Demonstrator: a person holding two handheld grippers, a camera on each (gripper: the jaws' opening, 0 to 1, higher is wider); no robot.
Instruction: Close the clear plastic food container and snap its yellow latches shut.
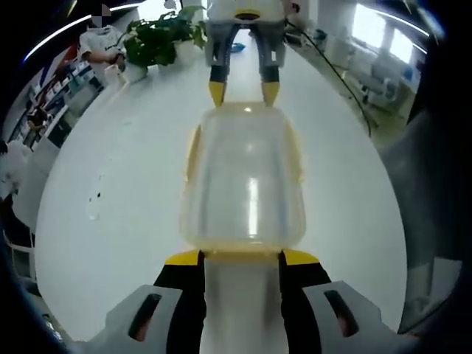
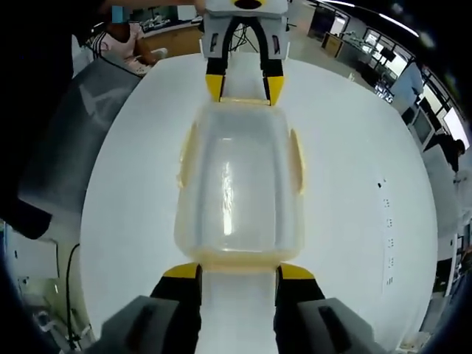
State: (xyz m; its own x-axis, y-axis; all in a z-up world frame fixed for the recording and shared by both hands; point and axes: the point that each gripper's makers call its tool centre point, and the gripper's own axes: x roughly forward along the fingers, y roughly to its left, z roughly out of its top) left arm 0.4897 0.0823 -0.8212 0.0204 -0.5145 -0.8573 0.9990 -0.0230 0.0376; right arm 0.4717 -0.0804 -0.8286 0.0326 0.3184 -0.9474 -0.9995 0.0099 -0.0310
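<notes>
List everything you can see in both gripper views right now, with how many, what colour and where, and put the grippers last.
Food container: one, clear plastic with lid on, centre of the table between the two grippers.
Latches: yellow, one on each long side, flared outward; one at each short end near the gripper tips.
Table: one, white, round, under the container.
Potted plant: one, green in a white pot, far edge of the table in the left gripper view.
Cable: one, black, running across the table's far right.
People: seated in the background beyond the table.
Left gripper: yellow-tipped, open, at the container's near end.
Right gripper: yellow-tipped, open, at the opposite end.
</notes>
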